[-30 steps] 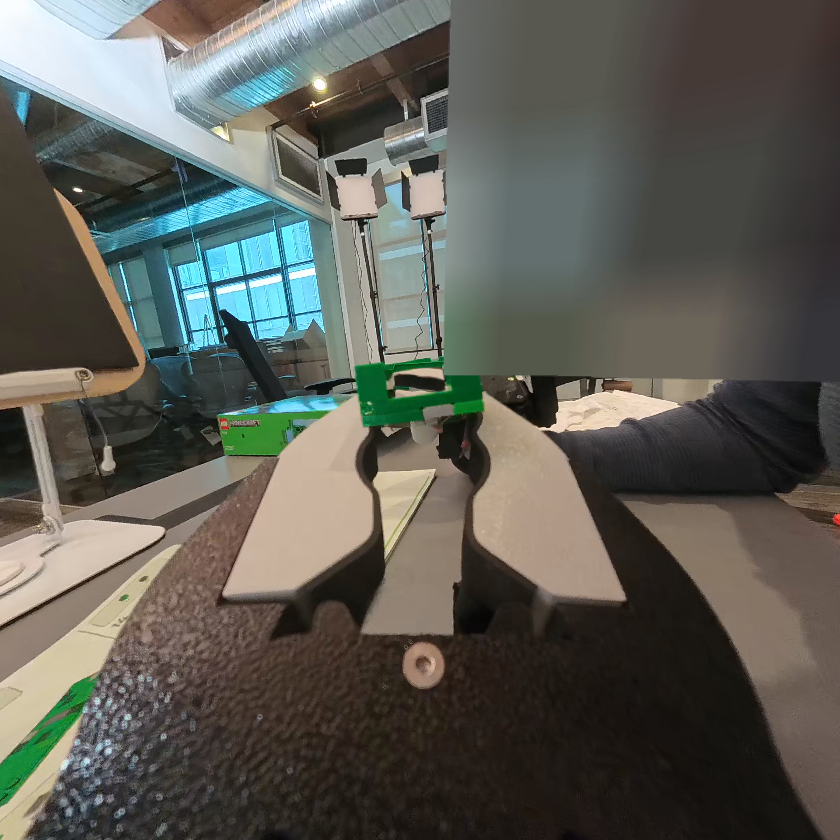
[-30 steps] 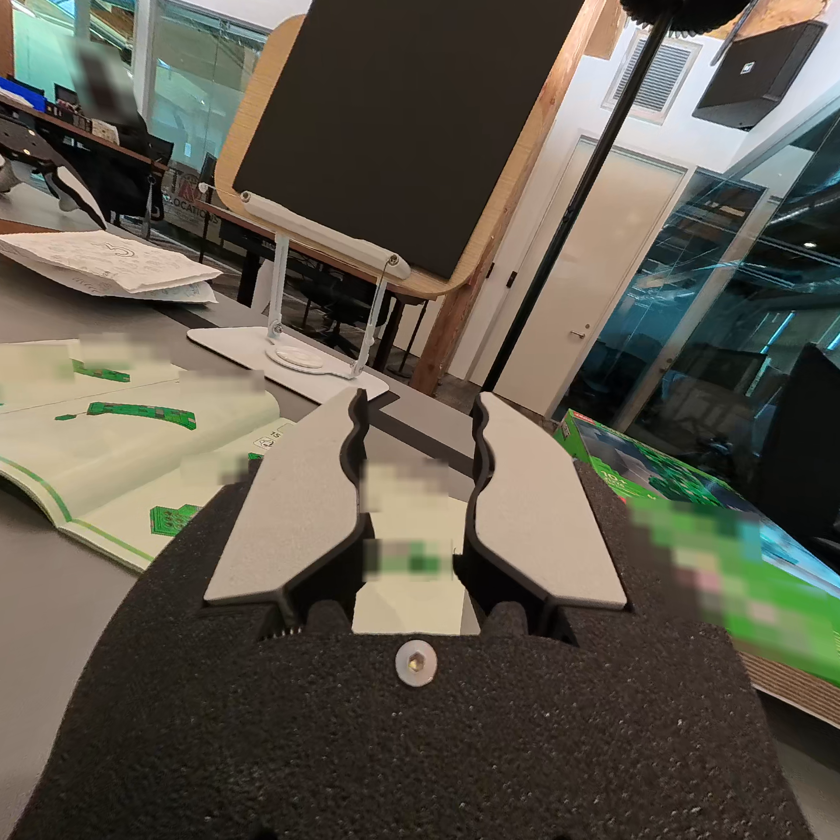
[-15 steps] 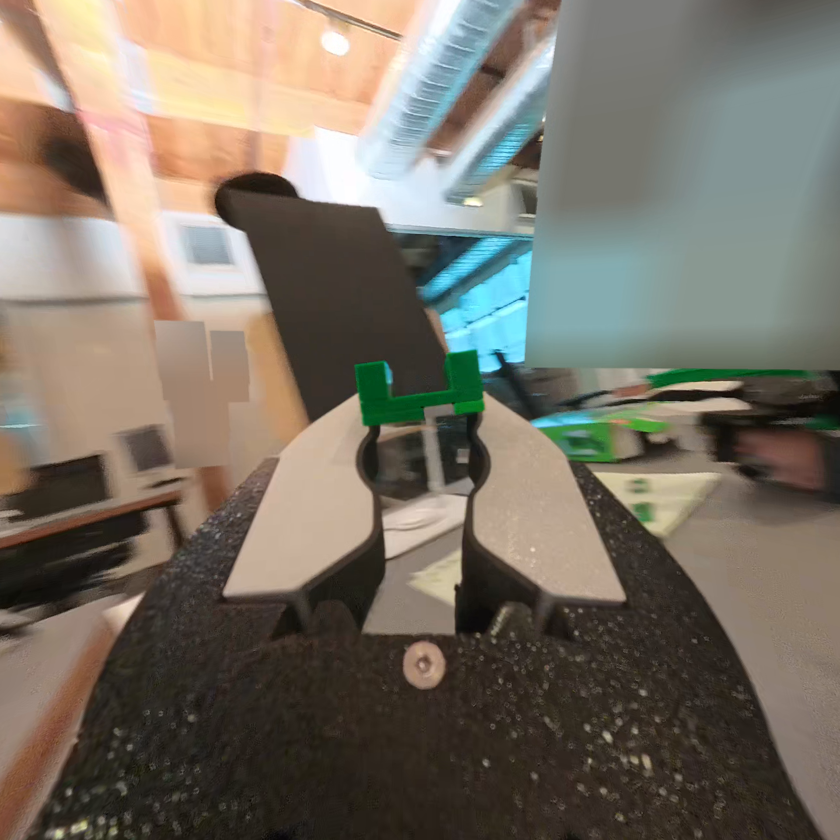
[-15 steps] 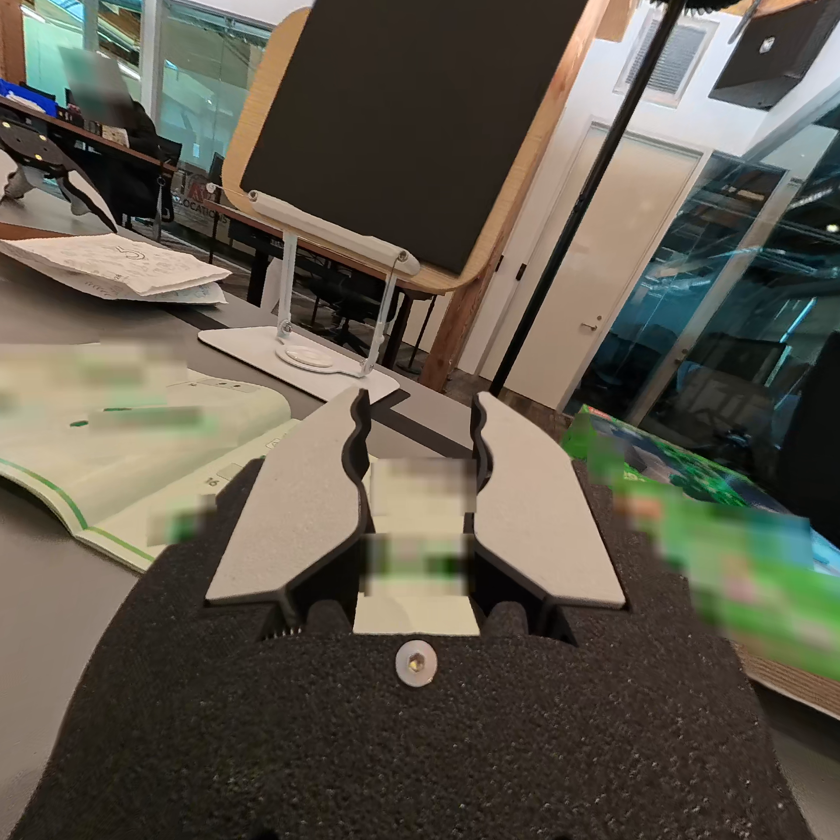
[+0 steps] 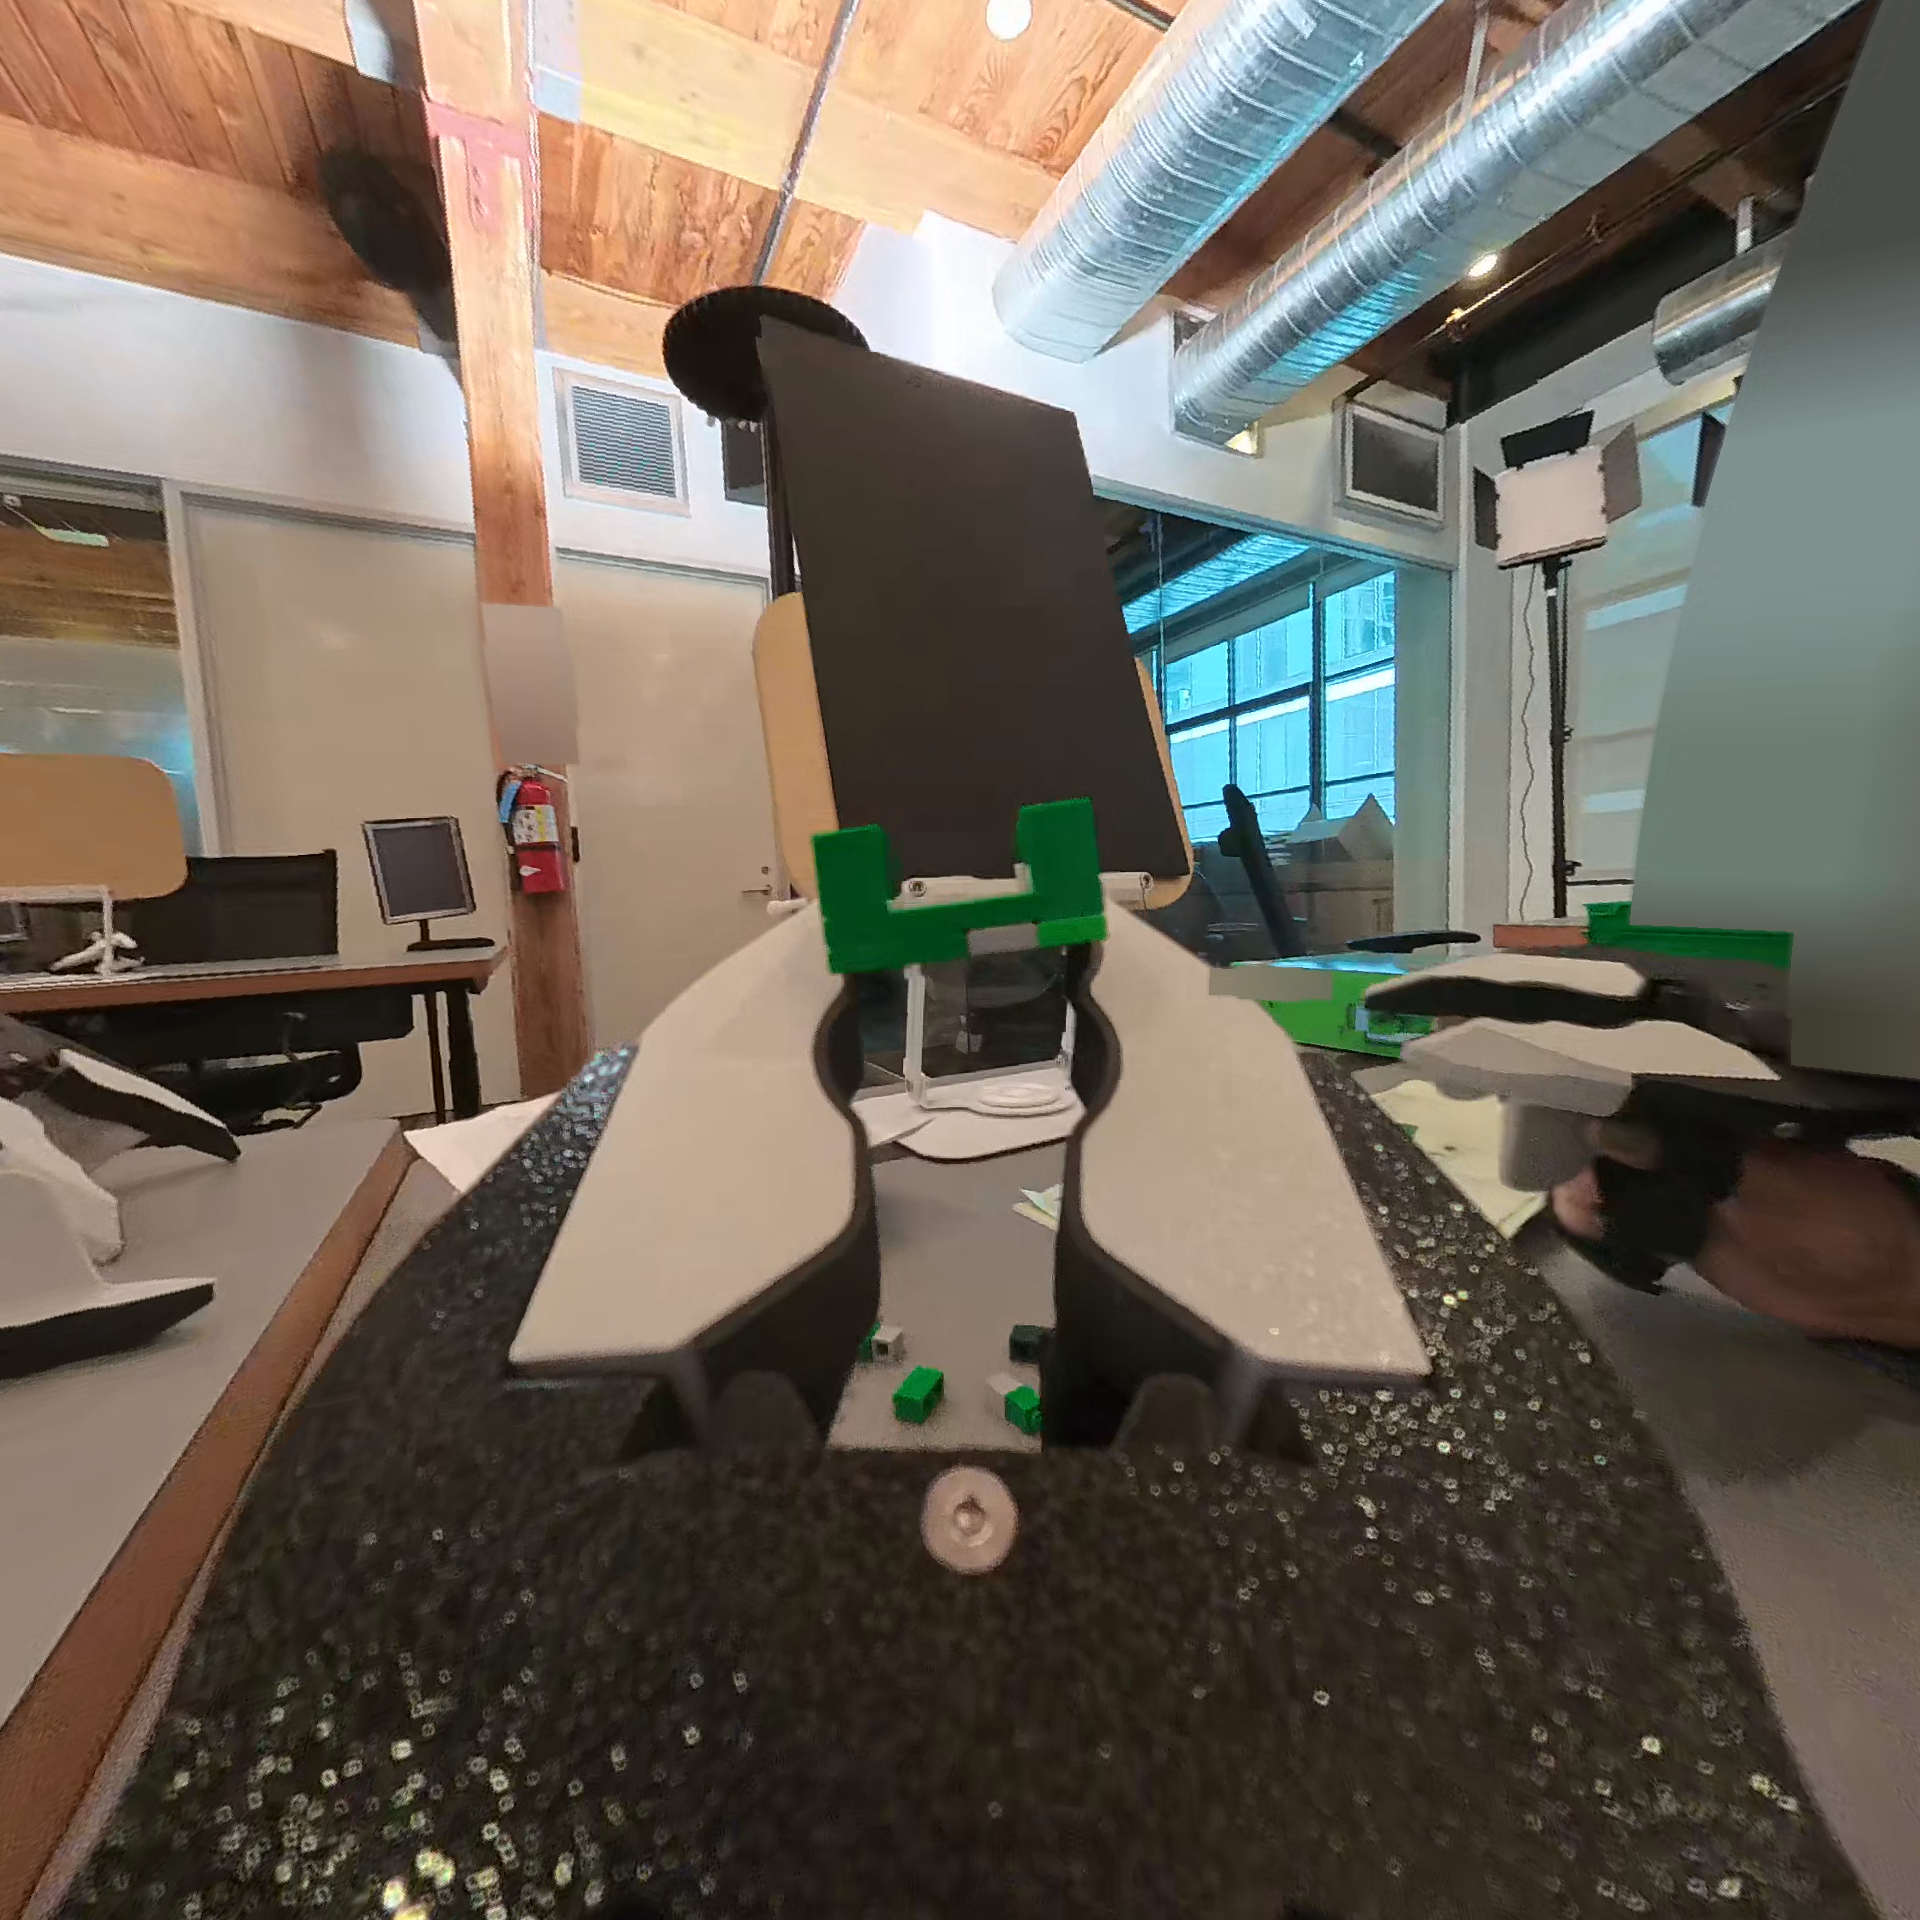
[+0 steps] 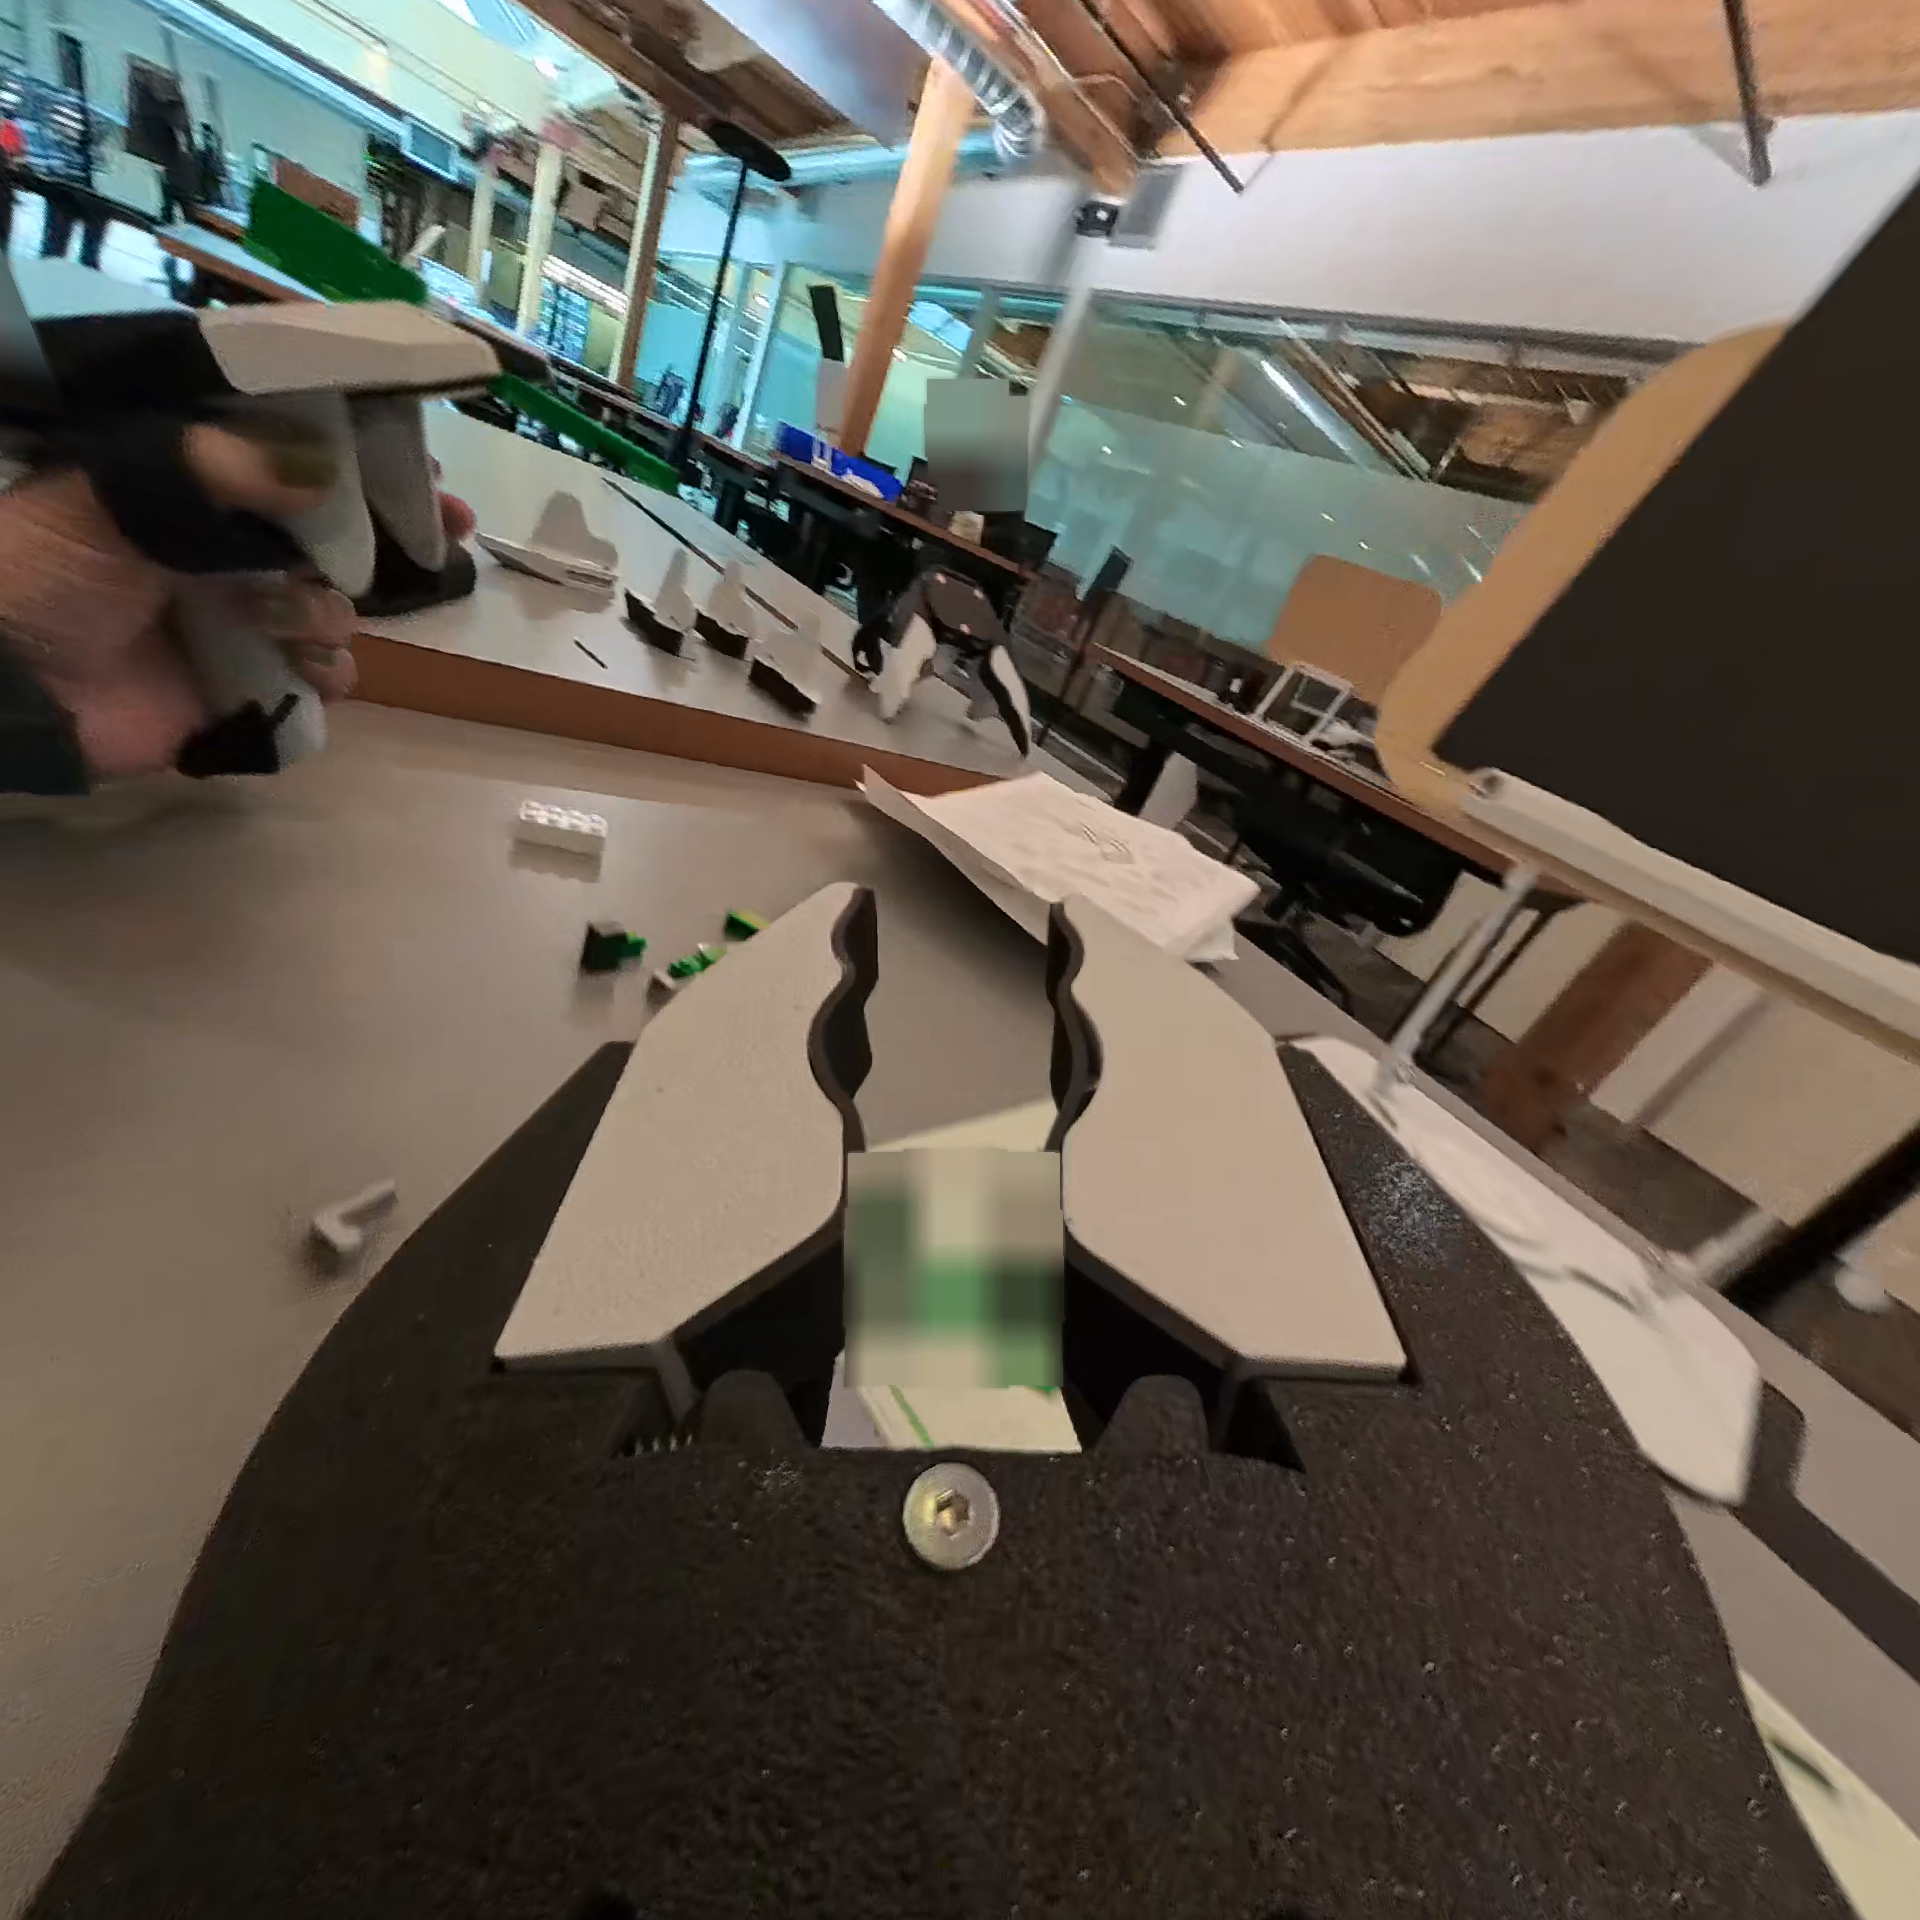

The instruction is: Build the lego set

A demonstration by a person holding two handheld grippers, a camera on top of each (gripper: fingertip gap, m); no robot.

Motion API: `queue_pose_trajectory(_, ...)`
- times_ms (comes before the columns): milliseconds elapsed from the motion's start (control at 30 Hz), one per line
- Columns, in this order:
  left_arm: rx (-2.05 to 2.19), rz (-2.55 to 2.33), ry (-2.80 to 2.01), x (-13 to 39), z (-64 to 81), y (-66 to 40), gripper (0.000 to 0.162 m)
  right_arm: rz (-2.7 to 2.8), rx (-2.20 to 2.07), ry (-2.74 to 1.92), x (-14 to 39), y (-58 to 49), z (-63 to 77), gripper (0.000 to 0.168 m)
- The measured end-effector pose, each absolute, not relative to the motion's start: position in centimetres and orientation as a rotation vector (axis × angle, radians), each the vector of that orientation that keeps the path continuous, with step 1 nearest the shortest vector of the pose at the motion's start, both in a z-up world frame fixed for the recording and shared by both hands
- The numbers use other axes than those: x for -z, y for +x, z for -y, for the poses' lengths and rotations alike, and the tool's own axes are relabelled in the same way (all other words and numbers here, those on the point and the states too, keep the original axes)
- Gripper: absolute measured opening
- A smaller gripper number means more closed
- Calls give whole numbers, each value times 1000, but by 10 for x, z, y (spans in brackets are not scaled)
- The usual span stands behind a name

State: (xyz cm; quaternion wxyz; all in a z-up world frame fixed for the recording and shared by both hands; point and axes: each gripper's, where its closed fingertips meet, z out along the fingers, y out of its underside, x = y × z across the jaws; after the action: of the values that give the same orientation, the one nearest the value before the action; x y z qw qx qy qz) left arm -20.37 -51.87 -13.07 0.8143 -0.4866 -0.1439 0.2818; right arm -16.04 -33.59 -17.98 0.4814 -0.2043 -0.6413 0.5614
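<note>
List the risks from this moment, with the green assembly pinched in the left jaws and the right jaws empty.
1. The left gripper holds the green U-shaped assembly only at its fingertips, above the table; a bump might knock it loose.
2. Small loose bricks lie scattered near the right gripper, whose jaws are open and low; a sweep could scatter them.
3. The right wrist view is blurred, so aiming may be off.

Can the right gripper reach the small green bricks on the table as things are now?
Probably yes. The right gripper is open and empty, and the small green bricks lie on bare grey table just ahead to its left, with nothing between.
</note>
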Motion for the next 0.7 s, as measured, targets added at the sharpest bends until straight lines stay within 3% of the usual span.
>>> queue_pose_trajectory(433, -402, 264, -1105, 148, 490, -202, 37, 2250, -1334, -277, 237, -238, 406, 21)
queue_pose_trajectory(700, -385, 258, -1109, 150, 490, -203, 37, 2644, -1259, -181, 272, -242, 413, 25)
